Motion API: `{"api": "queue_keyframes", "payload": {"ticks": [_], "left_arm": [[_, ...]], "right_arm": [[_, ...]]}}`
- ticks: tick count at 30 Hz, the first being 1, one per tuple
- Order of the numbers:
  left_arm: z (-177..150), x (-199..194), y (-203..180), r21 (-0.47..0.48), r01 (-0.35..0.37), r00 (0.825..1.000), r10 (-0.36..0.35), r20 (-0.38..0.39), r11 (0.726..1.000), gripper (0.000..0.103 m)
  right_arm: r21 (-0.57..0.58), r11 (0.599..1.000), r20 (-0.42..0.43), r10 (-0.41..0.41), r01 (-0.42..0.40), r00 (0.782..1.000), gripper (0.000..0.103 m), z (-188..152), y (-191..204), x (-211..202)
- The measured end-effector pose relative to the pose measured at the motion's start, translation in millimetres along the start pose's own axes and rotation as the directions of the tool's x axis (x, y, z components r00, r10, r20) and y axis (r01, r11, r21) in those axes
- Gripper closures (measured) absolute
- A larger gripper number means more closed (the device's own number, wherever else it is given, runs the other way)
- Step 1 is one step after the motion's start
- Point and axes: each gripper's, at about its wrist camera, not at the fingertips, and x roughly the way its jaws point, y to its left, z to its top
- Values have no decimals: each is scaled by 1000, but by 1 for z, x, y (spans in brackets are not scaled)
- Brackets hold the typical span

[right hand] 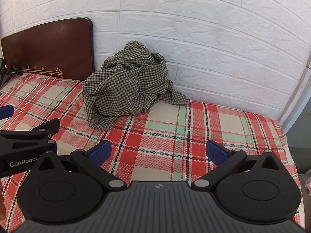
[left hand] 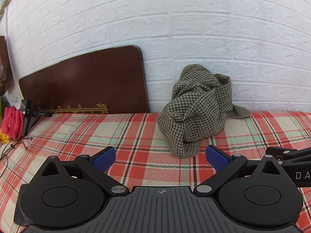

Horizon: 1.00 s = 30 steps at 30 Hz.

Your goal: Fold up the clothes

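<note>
The checked cloth (left hand: 196, 108) lies in a crumpled heap on the plaid bed (left hand: 97, 136), centre right of the left view, against the brick wall (left hand: 213, 29) beside a brown board (left hand: 83, 81). Left gripper (left hand: 161, 158) and right gripper (right hand: 158, 153) hover low in frame, fingers spread wide, holding nothing.

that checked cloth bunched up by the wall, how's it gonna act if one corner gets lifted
The checked cloth is probably floppy: it sits in a crumpled heap of soft folds, so a lifted corner would likely trail the rest behind. It looks thin and light for its bulk. On the plaid bedsheet it may drag and catch rather than slide, and the heap leaning against the brick-pattern wall would likely slump.
</note>
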Motion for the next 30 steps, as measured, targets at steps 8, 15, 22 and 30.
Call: {"api": "queue_keyframes", "payload": {"ticks": [8, 15, 22, 30], "left_arm": [[0, 1, 0, 0, -4, 1000, 4, -2, 1000, 0], [1, 0, 3, 4, -5, 1000, 5, -4, 1000, 0], [2, 1, 3, 4, -7, 1000, 7, -4, 1000, 0], [1, 0, 3, 6, -9, 1000, 9, -4, 1000, 0]], "right_arm": [[-3, 1000, 3, 5, -5, 1000, 0, -1, -1, -1], [-8, 1000, 1, 7, -7, 1000, 0, 0, 1, -1], [-10, 1000, 4, 9, -9, 1000, 0, 1, 2, -1], [-13, 1000, 3, 13, -13, 1000, 0, 2, 1, -1]]}}
